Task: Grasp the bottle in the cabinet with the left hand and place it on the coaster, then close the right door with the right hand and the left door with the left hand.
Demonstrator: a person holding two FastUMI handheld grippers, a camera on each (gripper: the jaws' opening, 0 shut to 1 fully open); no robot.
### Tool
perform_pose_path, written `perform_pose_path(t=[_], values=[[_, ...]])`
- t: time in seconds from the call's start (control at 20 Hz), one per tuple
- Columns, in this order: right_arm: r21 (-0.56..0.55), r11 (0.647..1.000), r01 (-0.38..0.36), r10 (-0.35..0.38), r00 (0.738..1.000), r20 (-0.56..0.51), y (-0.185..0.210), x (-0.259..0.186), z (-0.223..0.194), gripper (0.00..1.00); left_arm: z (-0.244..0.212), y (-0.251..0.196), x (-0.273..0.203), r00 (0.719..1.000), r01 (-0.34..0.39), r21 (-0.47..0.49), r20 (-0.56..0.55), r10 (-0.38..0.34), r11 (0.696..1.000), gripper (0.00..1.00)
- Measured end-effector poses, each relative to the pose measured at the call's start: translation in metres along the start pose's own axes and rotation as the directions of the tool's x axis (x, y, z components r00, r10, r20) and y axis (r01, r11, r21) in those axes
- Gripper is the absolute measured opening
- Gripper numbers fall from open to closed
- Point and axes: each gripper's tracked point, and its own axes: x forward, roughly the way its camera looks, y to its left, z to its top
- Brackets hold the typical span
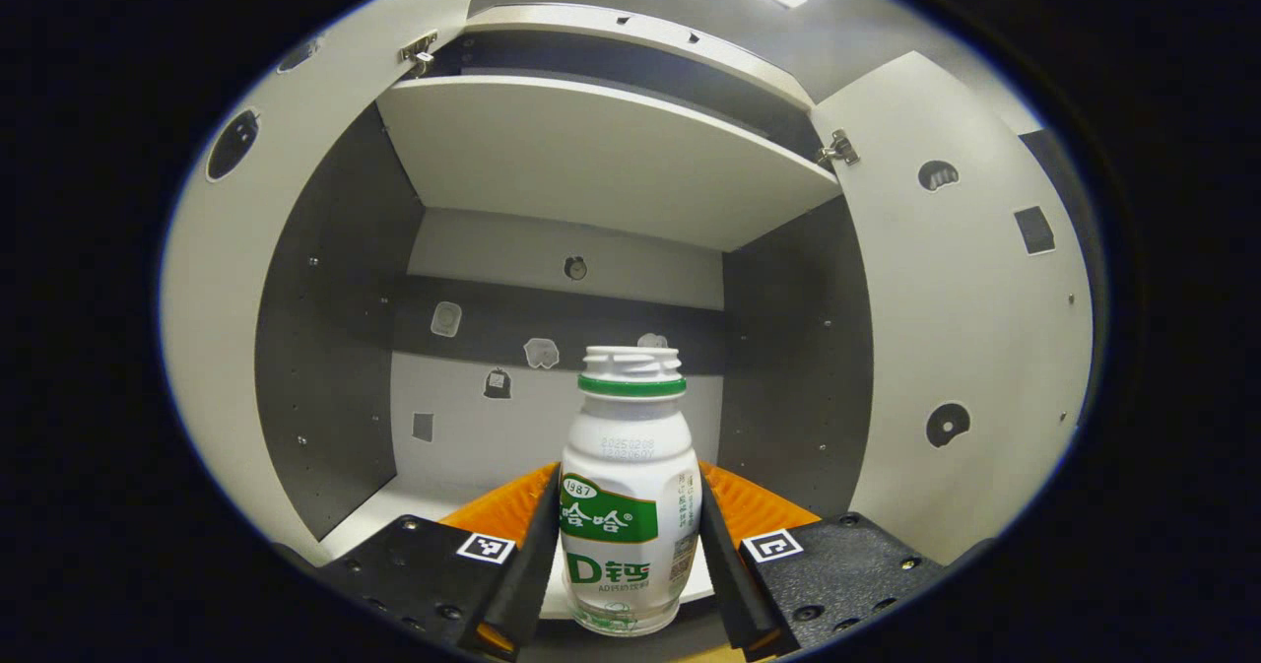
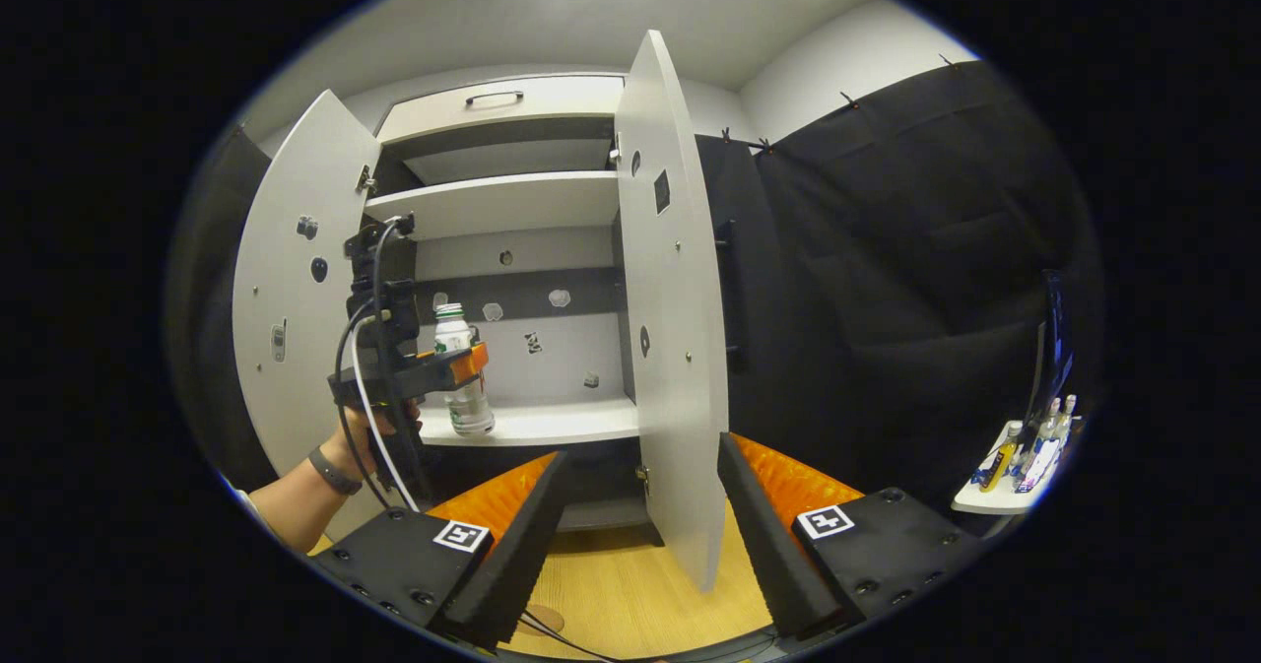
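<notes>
Standing on the cabinet shelf (image 1: 424,491), the bottle (image 1: 628,505) is clamped by the left gripper (image 1: 629,555); right gripper (image 2: 635,535) held wide; coaster placement and both doors (image 2: 675,328) remain.

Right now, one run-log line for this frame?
phase: grasp in cabinet | left tool: shut on bottle, bottle upright on shelf | right tool: open, idle | right door: open | left door: open

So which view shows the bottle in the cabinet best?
The left gripper view: the bottle stands close and central between the left gripper fingers, cap and label plain. In the right gripper view the bottle is small and far off on the shelf, partly hidden by that gripper.
</notes>
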Motion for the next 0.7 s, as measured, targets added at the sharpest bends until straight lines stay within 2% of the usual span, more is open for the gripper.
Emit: perform_pose_path(t=[0.15,0.35,0.5,0.7], values=[[0.001,1.0,-0.021,0.021,1.0,-0.012,0.003,0.003,-0.004,0.98,0.007,-0.005,-0.032,1.0,0.019,-0.021,0.021,-0.019,1.0,0.7],[0.0,0.998,-0.061,0.061,0.998,-0.018,0.011,0.006,-0.006,0.98,0.001,-0.004,-0.067,0.999,0.014,0.003,0.03,-0.014,1.0,0.7],[0.0,0.997,-0.083,0.083,0.997,-0.011,0.018,0.005,-0.004,0.98,-0.028,-0.008,-0.095,1.0,-0.005,-0.025,0.011,0.005,1.0,0.7],[-0.001,0.992,-0.127,0.127,0.992,-0.016,0.031,0.005,-0.002,0.98,-0.083,-0.031,-0.135,0.999,0.02,-0.033,-0.037,-0.021,0.999,0.7]])
